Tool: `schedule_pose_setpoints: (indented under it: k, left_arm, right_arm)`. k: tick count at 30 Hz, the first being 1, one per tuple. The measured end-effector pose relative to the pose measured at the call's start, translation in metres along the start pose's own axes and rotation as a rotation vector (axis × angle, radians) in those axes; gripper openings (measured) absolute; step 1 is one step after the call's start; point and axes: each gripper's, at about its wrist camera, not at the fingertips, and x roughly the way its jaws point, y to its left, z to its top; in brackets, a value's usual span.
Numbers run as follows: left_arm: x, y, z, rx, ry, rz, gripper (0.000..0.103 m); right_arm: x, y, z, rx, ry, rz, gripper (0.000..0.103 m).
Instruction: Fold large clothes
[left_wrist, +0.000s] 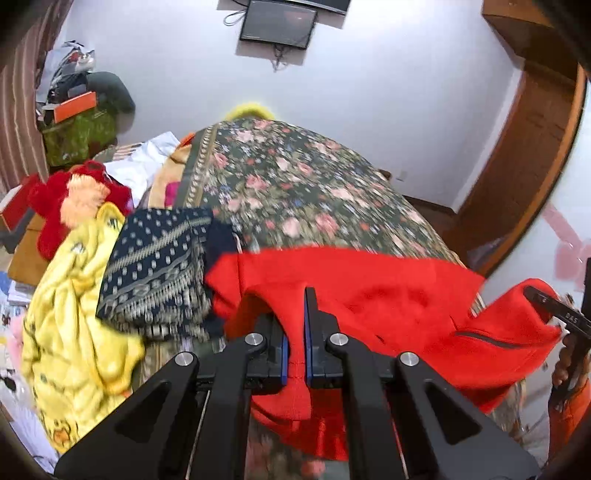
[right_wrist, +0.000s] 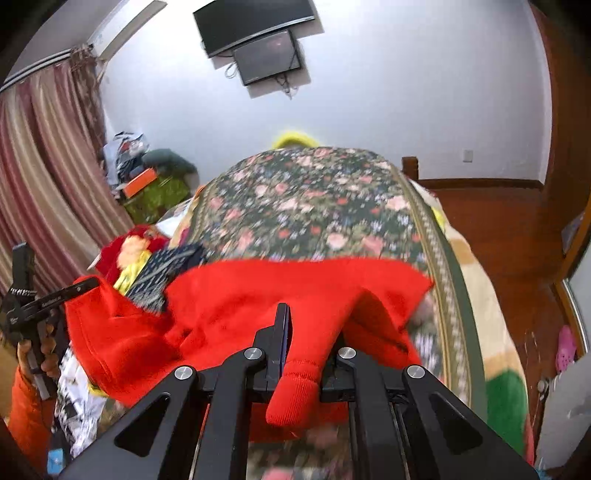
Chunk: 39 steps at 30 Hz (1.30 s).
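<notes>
Left wrist view: the left gripper (left_wrist: 295, 332) had its jaws pressed onto a ribbed cuff of the red sweater (left_wrist: 369, 288), cloth bunched between the blue pads and hanging down below them. The sweater stretched rightward from that pinch to the right gripper (left_wrist: 554, 314), which bit into a fold at the garment's far end, so its long axis ran gripper to gripper along the near edge of the floral bedcover (left_wrist: 295, 177). Left of the sweater, touching its edge, lay a navy patterned cloth (left_wrist: 155, 266), with a yellow blanket (left_wrist: 74, 325) beyond it. That pile crowded the left side; the bedcover beyond the sweater lay bare.

Right wrist view: the right gripper (right_wrist: 306, 332) pinched the other sleeve, its cuff drooping toward the camera between the jaws; the right-hand jaw was buried under cloth. The sweater (right_wrist: 258, 295) spread leftward to the left gripper (right_wrist: 74, 291), clamped on a fold. The body draped over the bedcover's (right_wrist: 314, 206) near edge, partly sagging below it. Judging from this, both tools were equally placed, one at each end, and the open room lay forward over the bedcover; carrying the sweater that way should keep it off the navy cloth (right_wrist: 155, 273). The motion blur made finer edges uncertain.
</notes>
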Motion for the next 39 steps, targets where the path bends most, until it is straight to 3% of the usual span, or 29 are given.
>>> schedule_pose_setpoints:
  k: [5,8,11,13,16,18,20,24,27,30,32,34,37,39]
  left_arm:
    - [0.075,0.028,0.028,-0.104,0.074,0.065,0.006]
    - [0.122,0.045,0.028,-0.14,0.132,0.139,0.006]
    - [0.174,0.064,0.018,-0.19,0.228,0.161,0.006]
    - [0.197,0.067,0.011,-0.167,0.261,0.206,0.006]
    - [0.221,0.067,0.004,-0.089,0.279,0.325,0.005]
    - [0.238,0.074,-0.003,-0.016,0.301,0.474,0.0]
    - [0.254,0.093,-0.013,0.0,0.353,0.538,0.001]
    - [0.234,0.093,-0.011,0.004,0.315,0.444,0.001]
    - [0.207,0.083,-0.002,-0.008,0.277,0.344,0.002]
    - [0.179,0.069,0.009,0.0,0.226,0.303,0.011]
    - [0.166,0.058,0.013,0.036,0.215,0.28,0.033]
    - [0.152,0.04,0.01,0.104,0.207,0.254,0.045]
    - [0.138,0.011,0.0,0.196,0.201,0.186,0.053]
    - [0.126,-0.011,-0.01,0.248,0.194,0.13,0.067]
  right_arm:
    - [0.068,-0.029,0.033,0.051,0.051,-0.043,0.007]
    - [0.111,-0.051,0.042,0.075,0.099,-0.077,0.007]
    - [0.141,-0.068,0.044,0.057,0.137,-0.1,0.007]
    - [0.151,-0.078,0.042,0.067,0.149,-0.089,0.007]
    - [0.153,-0.094,0.042,0.105,0.137,-0.052,0.007]
    - [0.15,-0.104,0.041,0.103,0.129,-0.092,0.007]
    - [0.144,-0.116,0.038,0.101,0.138,-0.129,0.007]
    - [0.144,-0.12,0.03,0.068,0.229,-0.127,0.008]
    - [0.15,-0.098,0.03,-0.037,0.237,-0.204,0.008]
    - [0.155,-0.085,0.034,-0.051,0.225,-0.224,0.008]
    - [0.16,-0.081,0.036,-0.033,0.233,-0.219,0.008]
    - [0.166,-0.08,0.039,-0.014,0.238,-0.212,0.008]
    - [0.17,-0.074,0.038,-0.013,0.241,-0.203,0.008]
    - [0.172,-0.069,0.037,-0.033,0.244,-0.2,0.008]
